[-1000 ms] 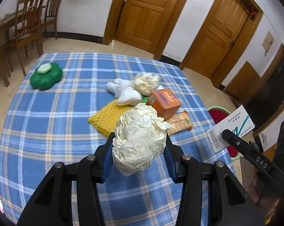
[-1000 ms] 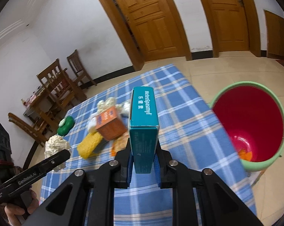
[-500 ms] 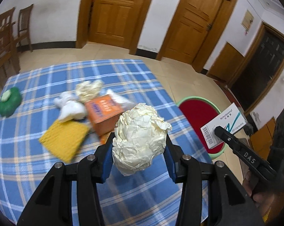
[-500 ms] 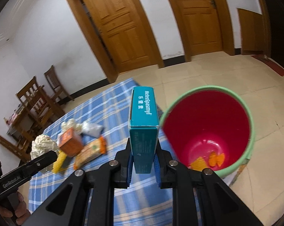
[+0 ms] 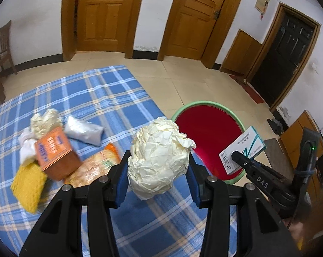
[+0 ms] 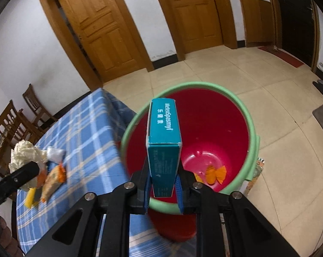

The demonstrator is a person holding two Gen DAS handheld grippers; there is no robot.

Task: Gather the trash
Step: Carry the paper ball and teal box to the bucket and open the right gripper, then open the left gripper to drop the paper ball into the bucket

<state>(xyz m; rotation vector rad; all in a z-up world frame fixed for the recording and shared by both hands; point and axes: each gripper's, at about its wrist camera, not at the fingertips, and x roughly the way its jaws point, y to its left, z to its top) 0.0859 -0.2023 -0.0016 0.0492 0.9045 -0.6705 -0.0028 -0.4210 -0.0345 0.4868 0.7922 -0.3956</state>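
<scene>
Table [image 5: 110, 90], blue plaid cloth, is the reference landmark. Red bucket [image 6: 250, 128] with green rim stands on the floor just beside the table's edge; orange scraps [image 6: 215, 172] lie at its bottom.

Right gripper [image 6: 163, 184]: fingers narrowly spread, pinching a teal box [image 6: 163, 141] upright, held over the bucket's mouth, off the table. Readable on the box: "Meteospasmyl". The same box [image 5: 242, 150] shows a barcode in the left view.

Left gripper [image 5: 158, 178]: fingers widely spread, clamping a crumpled cream paper ball [image 5: 159, 158] above the table's near edge.

On the table: orange carton [image 5: 56, 154], yellow sponge [image 5: 28, 185], orange snack packet [image 5: 92, 167], silver pouch [image 5: 84, 132], a second paper wad [image 5: 44, 121]. Carton lettering blurred, unreadable.
</scene>
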